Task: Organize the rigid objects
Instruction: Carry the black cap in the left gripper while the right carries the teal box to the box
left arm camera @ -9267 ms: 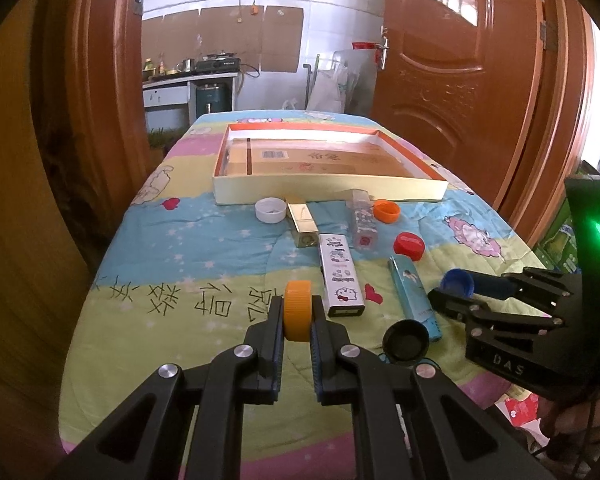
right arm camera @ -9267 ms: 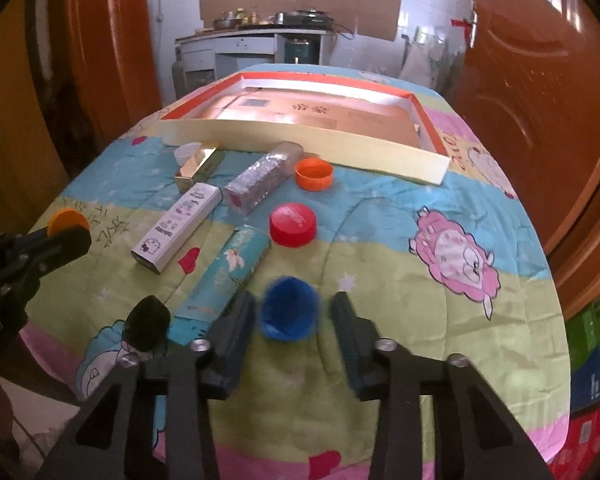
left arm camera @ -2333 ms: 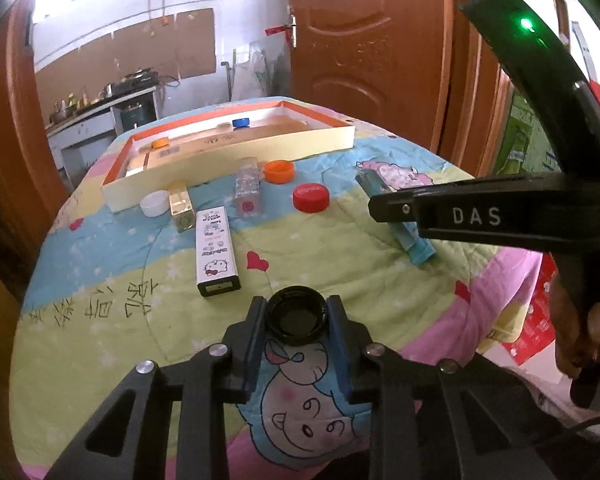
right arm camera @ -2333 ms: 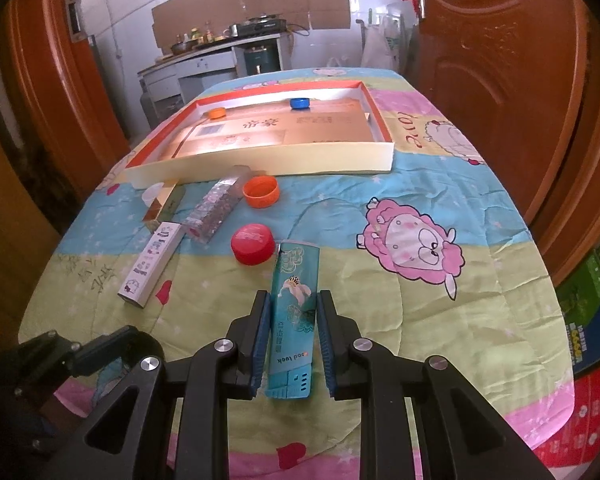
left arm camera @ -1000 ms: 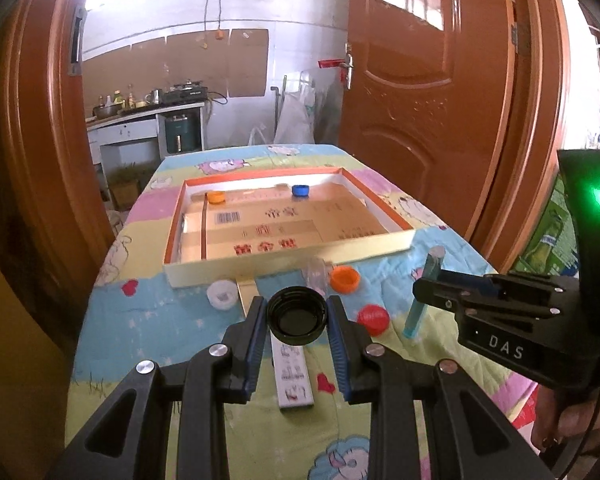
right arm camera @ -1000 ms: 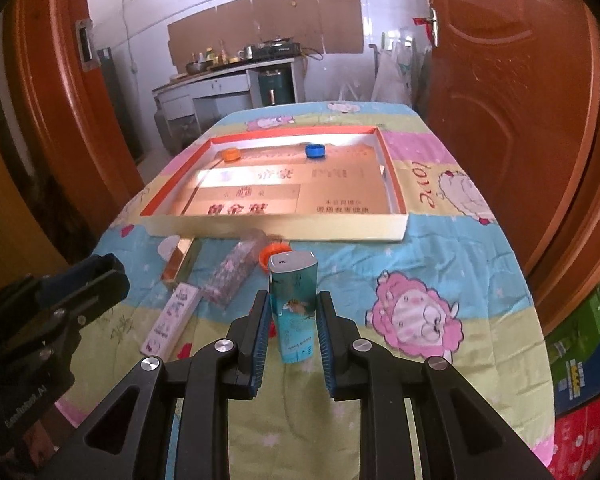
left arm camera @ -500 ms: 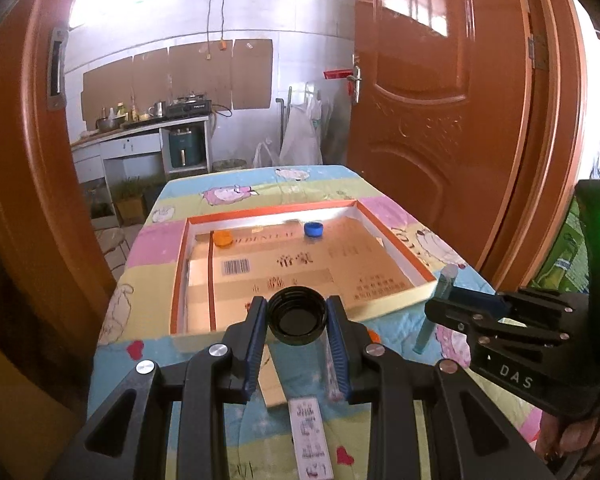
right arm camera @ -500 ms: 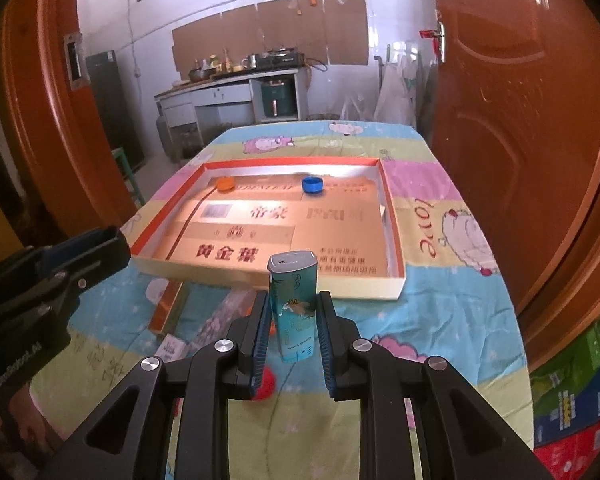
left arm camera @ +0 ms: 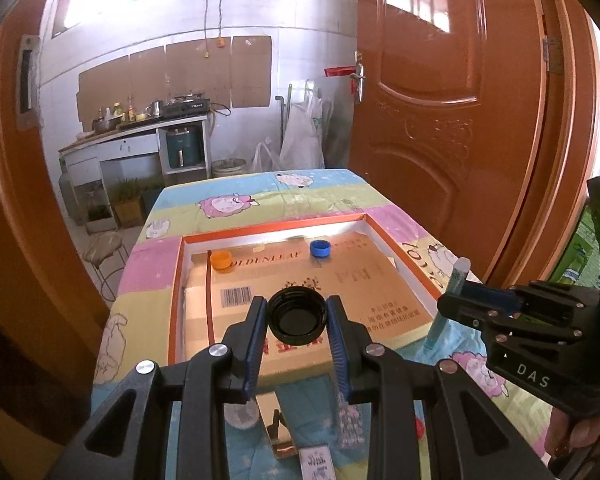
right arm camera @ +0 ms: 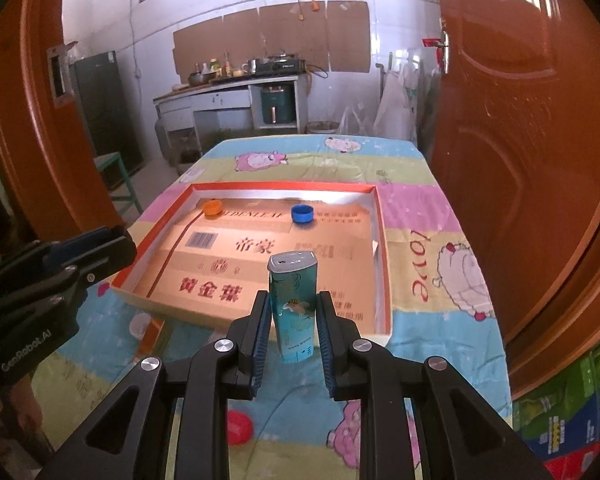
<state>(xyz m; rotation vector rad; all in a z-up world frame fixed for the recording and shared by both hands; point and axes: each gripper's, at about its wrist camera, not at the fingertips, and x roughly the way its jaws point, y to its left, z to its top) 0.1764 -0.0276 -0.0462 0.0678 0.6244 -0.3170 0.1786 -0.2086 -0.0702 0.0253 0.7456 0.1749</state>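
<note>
A black bottle cap [left arm camera: 297, 315], hollow side up, is gripped by my left gripper [left arm camera: 297, 309] above the near part of the shallow orange-rimmed tray [left arm camera: 174, 300]. My right gripper [right arm camera: 293, 301] is shut on an upright teal box [right arm camera: 294, 304] over the tray's near right corner [right arm camera: 384, 264]. An orange cap [left arm camera: 221, 259] and a blue cap [left arm camera: 320, 248] lie at the tray's far end. In the left wrist view the right gripper [left arm camera: 452, 305] shows at the right, with the teal box [left arm camera: 458, 276] sticking up from it.
Below the grippers, on the cartoon tablecloth before the tray, lie a white cap [left arm camera: 242, 414], a gold box [left arm camera: 278, 420], a clear bottle [left arm camera: 346, 420], a white printed box [left arm camera: 318, 464] and a red cap [right arm camera: 238, 426]. A wooden door [left arm camera: 440, 120] stands at the right.
Both grippers have moved forward and a little up with the cap and the teal box. They are now over the tray's near edge, and the loose items have slid below the fingers.
</note>
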